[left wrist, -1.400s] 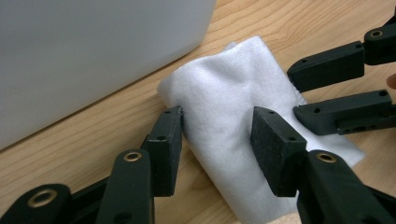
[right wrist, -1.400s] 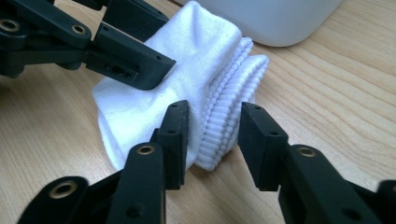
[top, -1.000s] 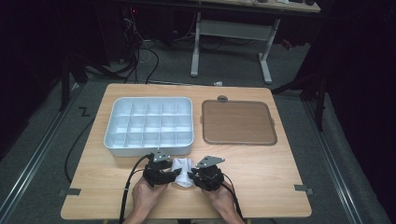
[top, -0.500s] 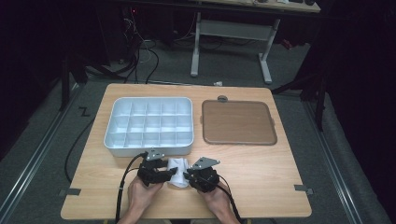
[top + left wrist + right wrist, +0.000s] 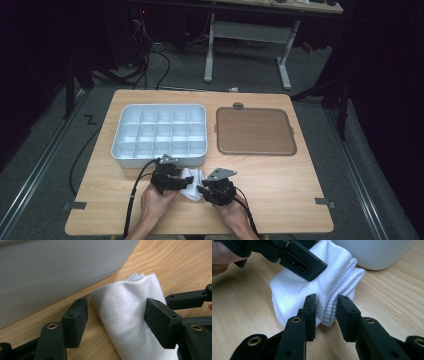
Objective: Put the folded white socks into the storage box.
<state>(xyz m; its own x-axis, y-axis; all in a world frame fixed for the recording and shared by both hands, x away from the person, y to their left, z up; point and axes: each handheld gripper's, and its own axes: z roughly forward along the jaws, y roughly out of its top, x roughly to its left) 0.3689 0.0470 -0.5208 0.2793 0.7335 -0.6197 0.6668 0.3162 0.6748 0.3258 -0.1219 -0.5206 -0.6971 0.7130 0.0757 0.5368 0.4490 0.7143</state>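
Folded white sock (image 5: 190,177) lies on the table's near edge, between your two grippers.

Your left gripper (image 5: 116,320) has just been opening: its jaws straddle the sock, one pad touching, the other clear of it. Your right gripper (image 5: 325,315) has also been opening, jaws narrowly parted around the sock's ribbed cuff edge (image 5: 338,296). Just beyond stands the white compartment tray (image 5: 159,158), its wall close behind the sock. Farther right lies the brown tray (image 5: 255,131) on the wooden table (image 5: 300,175).

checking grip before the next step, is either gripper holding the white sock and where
Left gripper has just been opening, sock loose between its jaws. Right gripper straddles the ribbed cuff; grip unclear.
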